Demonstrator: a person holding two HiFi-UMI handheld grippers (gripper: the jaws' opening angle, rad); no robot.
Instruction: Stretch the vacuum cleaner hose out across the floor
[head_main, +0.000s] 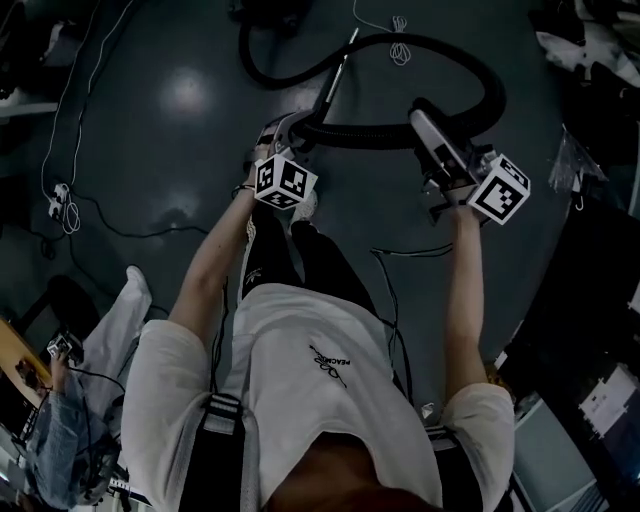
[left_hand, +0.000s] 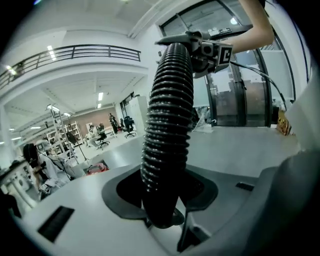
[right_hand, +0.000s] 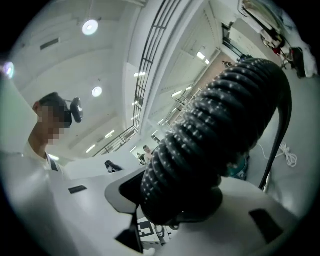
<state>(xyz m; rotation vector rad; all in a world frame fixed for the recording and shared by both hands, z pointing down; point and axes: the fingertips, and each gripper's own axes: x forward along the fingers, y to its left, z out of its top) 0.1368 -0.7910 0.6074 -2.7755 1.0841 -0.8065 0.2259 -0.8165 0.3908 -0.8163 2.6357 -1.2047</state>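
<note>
Hose (head_main: 478, 70) is looping over the floor (head_main: 150, 160), not yet stretched; you are holding one span raised, left fingers (left_hand: 65, 205) and right fingers (right_hand: 265, 205) each gripping it, partly apart around it.

One head camera, two gripper cameras
Head looks steeply down; gripper views sit tight against the shared hose (head_main: 370, 133)
</note>
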